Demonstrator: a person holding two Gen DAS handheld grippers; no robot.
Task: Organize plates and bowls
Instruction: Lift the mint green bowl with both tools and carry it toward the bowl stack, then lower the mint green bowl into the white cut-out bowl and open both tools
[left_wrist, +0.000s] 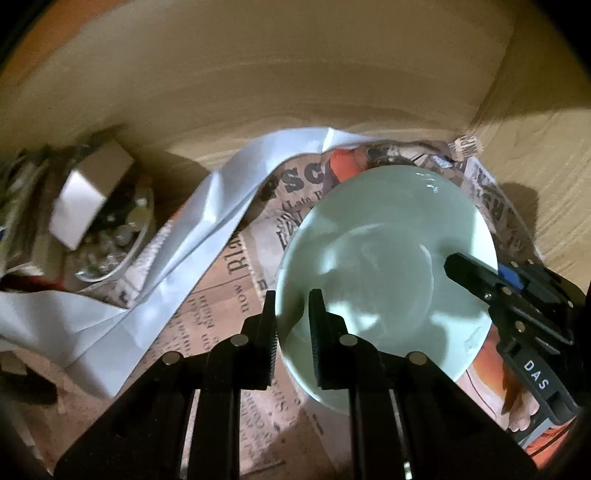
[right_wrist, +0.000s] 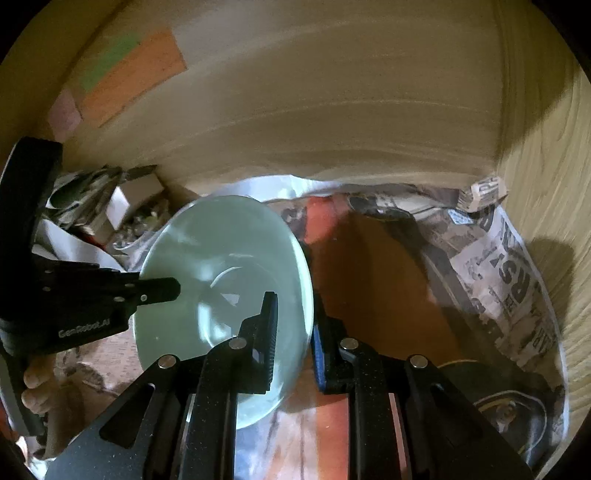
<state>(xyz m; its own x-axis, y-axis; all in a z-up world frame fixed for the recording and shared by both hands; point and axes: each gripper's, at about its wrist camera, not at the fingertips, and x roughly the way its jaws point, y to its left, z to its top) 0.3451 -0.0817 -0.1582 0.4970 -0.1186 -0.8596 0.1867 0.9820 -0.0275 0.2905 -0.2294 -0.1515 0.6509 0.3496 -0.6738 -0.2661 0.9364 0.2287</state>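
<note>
The pale green bowl (left_wrist: 384, 266) sits right of centre in the left wrist view, over the printed newspaper lining (left_wrist: 229, 280) of a wooden compartment. Both grippers straddle its rim from opposite sides.

The left gripper (left_wrist: 291, 339) has one finger outside the wall and one inside, at the rim's lower left edge. The jaws stand narrow, apparently closed onto the rim; firm pad contact cannot be confirmed.

In the right wrist view the right gripper (right_wrist: 293, 347) spans the rim on the bowl's (right_wrist: 221, 280) right edge, with the wall running between the inner finger and the blue-padded outer finger. A slight gap may remain, so whether it grips cannot be told.

The bowl is round, so it has no long axis; its mouth faces up toward the cameras, tilted. Neither gripper is nearer; each is at the rim.

Whether the bowl rests on the lining or hangs clear cannot be told.

Judgement: the coming move depends on the two rim holds staying diametrically opposed, so the bowl travels level
</note>
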